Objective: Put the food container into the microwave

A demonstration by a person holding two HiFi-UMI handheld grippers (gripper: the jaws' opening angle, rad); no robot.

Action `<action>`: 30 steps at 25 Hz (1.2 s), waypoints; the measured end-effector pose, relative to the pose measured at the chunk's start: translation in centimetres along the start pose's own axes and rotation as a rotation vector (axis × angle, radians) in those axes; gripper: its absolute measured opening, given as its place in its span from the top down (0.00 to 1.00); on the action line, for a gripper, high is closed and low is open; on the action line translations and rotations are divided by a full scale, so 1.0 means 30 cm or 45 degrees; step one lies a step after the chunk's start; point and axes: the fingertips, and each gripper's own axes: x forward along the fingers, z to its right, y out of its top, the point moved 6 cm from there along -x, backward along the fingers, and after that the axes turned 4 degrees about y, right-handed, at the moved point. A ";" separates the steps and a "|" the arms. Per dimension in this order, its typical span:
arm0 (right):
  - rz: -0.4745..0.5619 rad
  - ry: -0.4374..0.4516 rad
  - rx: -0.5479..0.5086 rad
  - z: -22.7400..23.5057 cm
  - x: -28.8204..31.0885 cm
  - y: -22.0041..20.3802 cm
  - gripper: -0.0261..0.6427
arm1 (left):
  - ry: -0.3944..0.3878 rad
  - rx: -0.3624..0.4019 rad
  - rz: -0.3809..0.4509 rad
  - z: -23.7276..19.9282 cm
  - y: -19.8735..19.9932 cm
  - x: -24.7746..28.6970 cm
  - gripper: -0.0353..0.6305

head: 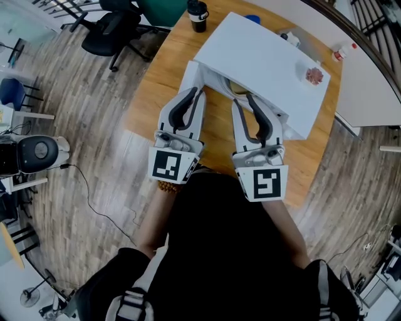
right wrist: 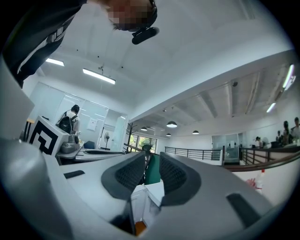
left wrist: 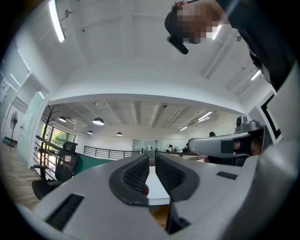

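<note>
Both grippers point at the open front of the white microwave [head: 263, 63] at centre frame, probably to nudge in the food container [head: 233, 88], which seems to lie in its mouth. The left gripper [head: 199, 94] is nearly closed and empty. The right gripper [head: 243, 100] is narrowly parted and empty. The open door [head: 193, 76] crowds the left gripper; a black cup [head: 197, 15] stands beyond.

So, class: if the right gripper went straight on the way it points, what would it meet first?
Probably the microwave: the right gripper has its tips at the open front, so straight on leads into the cavity. What lies inside is unclear.
</note>
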 end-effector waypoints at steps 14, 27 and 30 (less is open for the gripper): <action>-0.041 -0.009 0.024 -0.011 0.014 -0.057 0.89 | 0.014 -0.001 -0.026 -0.037 -0.018 -0.016 0.86; -0.053 -0.031 0.019 -0.011 0.005 -0.068 0.92 | 0.017 -0.023 -0.032 -0.051 -0.023 -0.022 0.86; -0.049 -0.030 0.022 -0.011 0.006 -0.069 0.92 | 0.017 -0.025 -0.033 -0.049 -0.024 -0.025 0.86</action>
